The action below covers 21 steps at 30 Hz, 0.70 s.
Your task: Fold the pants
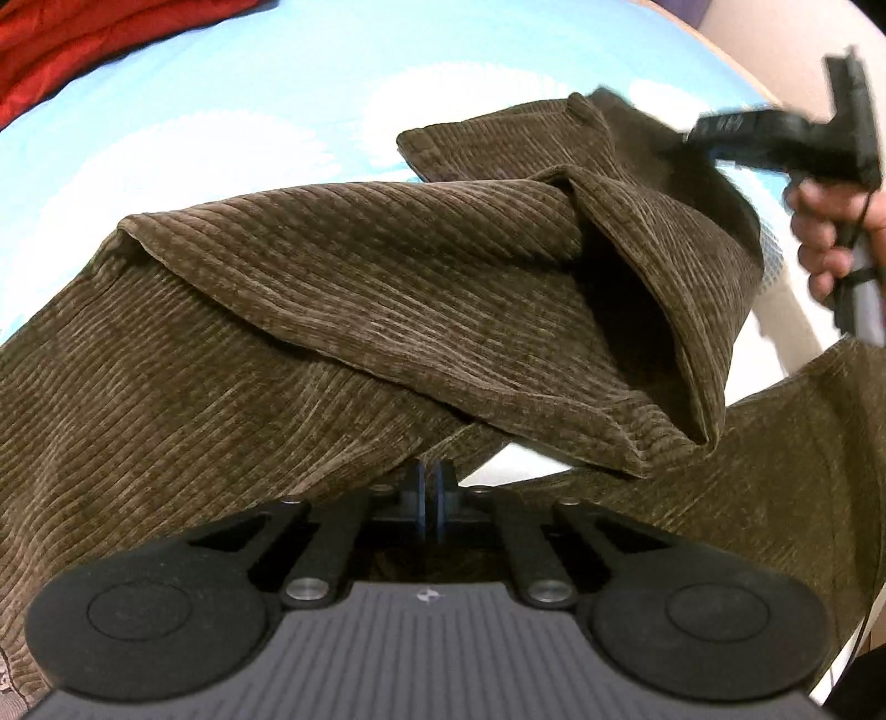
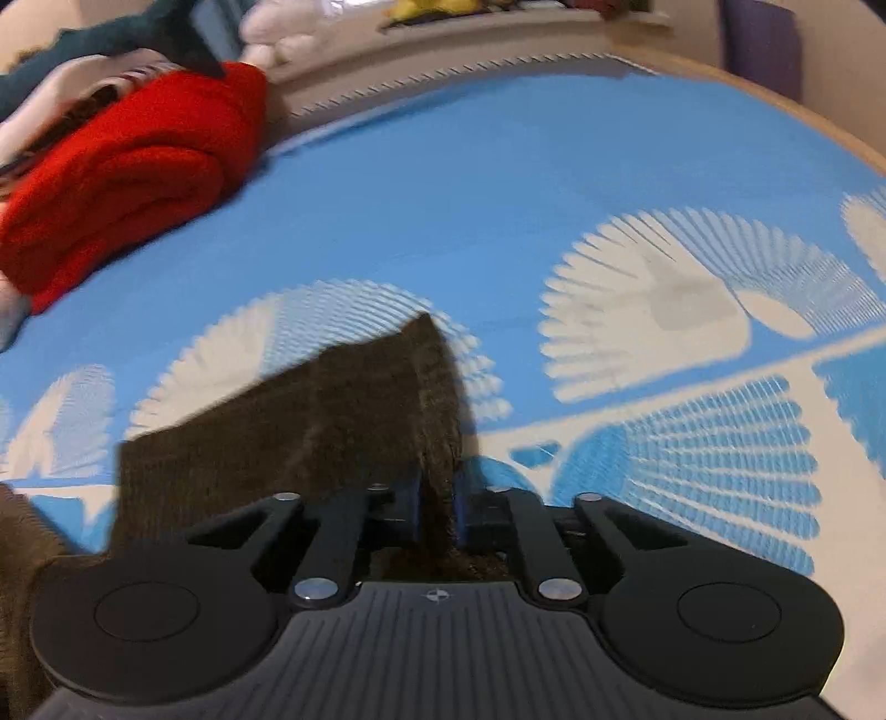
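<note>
Your brown corduroy pants (image 1: 343, 288) lie bunched over the blue-and-white patterned mat (image 1: 221, 99), one leg folded across the other with an open hem facing the left wrist camera. A red folded blanket (image 2: 127, 171) sits at the far left of the mat, well apart from the pants; white plush items (image 2: 277, 33) lie beyond it near the mat's far edge. The mat's serrated border and a pale curved rim run along the far side. Bare mat lies ahead and to the right of your right gripper (image 2: 437, 509).

Your left gripper (image 1: 429, 487) has its jaws drawn nearly together, pinching a pant edge. Your right gripper's jaws are clamped on a thick fold of the pants, lifted above the mat. Your right hand (image 1: 830, 232) appears at the left view's right margin.
</note>
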Tool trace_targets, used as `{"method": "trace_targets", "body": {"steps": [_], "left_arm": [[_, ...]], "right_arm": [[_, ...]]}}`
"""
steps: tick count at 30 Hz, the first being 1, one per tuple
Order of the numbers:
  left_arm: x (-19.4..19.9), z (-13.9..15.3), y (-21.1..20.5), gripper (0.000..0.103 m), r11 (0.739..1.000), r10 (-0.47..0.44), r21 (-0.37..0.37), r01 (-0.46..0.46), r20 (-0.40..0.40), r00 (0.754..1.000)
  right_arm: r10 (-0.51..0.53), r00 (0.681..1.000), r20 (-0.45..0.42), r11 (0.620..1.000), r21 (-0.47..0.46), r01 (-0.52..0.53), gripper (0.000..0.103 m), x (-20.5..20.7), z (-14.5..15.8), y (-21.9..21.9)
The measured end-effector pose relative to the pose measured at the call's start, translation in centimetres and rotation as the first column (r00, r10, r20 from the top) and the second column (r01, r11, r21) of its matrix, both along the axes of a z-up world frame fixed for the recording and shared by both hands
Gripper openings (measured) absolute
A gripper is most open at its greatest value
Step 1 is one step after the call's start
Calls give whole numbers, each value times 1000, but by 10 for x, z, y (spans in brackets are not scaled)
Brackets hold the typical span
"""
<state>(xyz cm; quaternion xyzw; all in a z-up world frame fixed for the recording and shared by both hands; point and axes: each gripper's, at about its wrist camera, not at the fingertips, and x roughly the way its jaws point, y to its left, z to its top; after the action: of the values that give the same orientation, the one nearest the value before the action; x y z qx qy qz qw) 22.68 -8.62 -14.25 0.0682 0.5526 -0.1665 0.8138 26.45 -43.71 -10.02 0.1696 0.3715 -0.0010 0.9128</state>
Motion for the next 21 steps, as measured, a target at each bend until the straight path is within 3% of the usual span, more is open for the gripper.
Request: {"method": "trace_targets", "body": {"steps": [3, 4, 6, 7, 8, 10, 11, 13, 15, 19, 21], "left_arm": [[3, 3, 0, 3, 1000, 6, 1, -6, 0, 1000], [4, 5, 1, 2, 1000, 11, 1, -11, 3, 1000], [1, 13, 6, 2, 1000, 25, 0, -25, 17, 1000], [1, 16, 8, 2, 1000, 29, 3, -29, 24, 999], [1, 19, 10, 2, 1000, 29, 7, -29, 28, 999], [0, 23, 14, 2, 999, 28, 27, -28, 30, 999], [0, 23, 15, 2, 999, 22, 44, -24, 34, 999], [1, 22, 18, 2, 999, 14, 37, -15, 15, 1000], [2, 24, 17, 2, 999, 3, 48, -4, 16, 1000], [-1, 25, 10, 2, 998, -45, 45, 45, 3, 999], [-3, 25, 9, 2, 998, -60, 36, 60, 3, 998]], "right_arm": [[23, 996, 92, 994, 106, -32, 8, -7, 30, -9], [-7, 988, 152, 983, 181, -21, 8, -13, 41, -19], [-167, 956, 240, 949, 302, 90, 7, -28, 52, -43], [-342, 902, 263, 902, 362, 236, 7, -43, 54, -63], [-503, 827, 251, 827, 416, 377, 7, -57, 52, -81], [-758, 643, 109, 612, 456, 646, 7, -86, 35, -113], [-796, 605, 29, 556, 430, 711, 7, -93, 21, -123], [-787, 611, -86, 555, 333, 762, 8, -99, -5, -134], [-745, 654, -132, 601, 294, 744, 9, -99, -25, -139], [-696, 707, -124, 656, 292, 696, 10, -101, -33, -146], [-686, 717, -122, 658, 316, 683, 12, -104, -32, -152]]}}
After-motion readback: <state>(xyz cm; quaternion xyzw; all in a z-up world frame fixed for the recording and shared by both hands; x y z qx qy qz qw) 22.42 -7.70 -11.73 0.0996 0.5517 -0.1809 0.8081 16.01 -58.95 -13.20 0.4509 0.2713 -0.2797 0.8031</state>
